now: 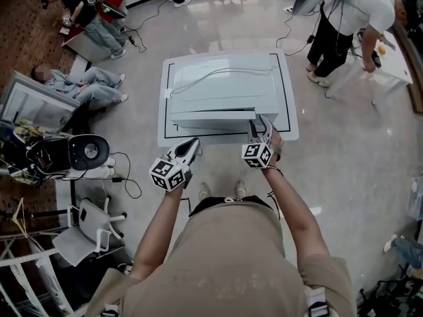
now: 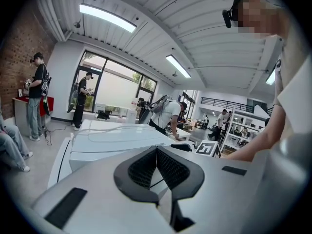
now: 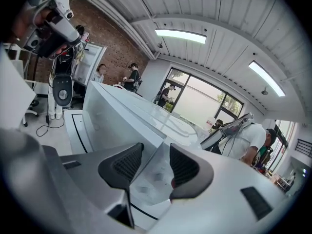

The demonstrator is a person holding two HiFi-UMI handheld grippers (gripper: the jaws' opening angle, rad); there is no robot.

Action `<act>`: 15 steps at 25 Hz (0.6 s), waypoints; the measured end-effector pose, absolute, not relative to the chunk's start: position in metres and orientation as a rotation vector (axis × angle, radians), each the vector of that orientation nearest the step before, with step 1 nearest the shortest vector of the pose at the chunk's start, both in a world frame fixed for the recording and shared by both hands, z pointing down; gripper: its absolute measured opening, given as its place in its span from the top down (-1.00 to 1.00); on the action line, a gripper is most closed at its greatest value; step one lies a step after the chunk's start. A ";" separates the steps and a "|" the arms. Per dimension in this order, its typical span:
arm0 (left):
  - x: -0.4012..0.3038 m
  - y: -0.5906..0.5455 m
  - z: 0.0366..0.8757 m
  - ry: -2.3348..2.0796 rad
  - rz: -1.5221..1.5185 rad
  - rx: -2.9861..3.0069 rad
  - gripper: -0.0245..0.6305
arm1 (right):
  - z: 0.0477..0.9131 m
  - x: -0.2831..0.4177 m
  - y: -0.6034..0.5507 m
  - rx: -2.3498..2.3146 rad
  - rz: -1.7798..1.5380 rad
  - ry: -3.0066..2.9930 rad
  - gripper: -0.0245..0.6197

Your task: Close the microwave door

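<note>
The microwave (image 1: pixel 225 78) runs lengthwise left to right, with its door (image 1: pixel 211 118) facing the person. The right gripper (image 1: pixel 260 126) has its jaws spread about the door's edge. The left gripper (image 1: pixel 192 145) is pressed together and empty.

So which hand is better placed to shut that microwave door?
Right, probably. The right tool is at the end of the microwave door, jaws apart around its edge; the left tool hangs short of it, jaws together.

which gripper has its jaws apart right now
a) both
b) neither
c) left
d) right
d: in the right gripper view the right gripper shows a clear gap between its pads, with part of the white microwave seen through it. In the left gripper view the left gripper has its pad tips together.
</note>
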State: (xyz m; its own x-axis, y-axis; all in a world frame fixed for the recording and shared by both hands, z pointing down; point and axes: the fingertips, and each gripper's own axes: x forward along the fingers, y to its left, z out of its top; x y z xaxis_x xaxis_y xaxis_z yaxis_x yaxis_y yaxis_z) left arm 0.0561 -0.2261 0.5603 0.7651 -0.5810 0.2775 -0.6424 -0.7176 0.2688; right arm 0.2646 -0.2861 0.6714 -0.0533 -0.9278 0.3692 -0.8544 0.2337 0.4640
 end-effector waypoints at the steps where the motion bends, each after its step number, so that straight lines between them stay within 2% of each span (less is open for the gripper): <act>1: 0.056 -0.227 0.561 -0.943 0.247 2.608 0.91 | 0.672 0.263 -0.287 1.627 -0.166 -1.917 0.40; 15: 0.062 -0.246 0.570 -0.995 0.237 2.568 0.91 | 0.673 0.261 -0.294 1.572 -0.270 -1.910 0.34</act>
State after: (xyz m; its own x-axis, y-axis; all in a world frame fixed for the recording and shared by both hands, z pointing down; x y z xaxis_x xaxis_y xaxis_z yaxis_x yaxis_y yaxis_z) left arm 0.0615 -0.2458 0.5695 0.7356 -0.6138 0.2865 -0.6770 -0.6796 0.2824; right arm 0.2613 -0.2943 0.6732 -0.0782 -0.9358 0.3437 -0.8039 0.2631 0.5334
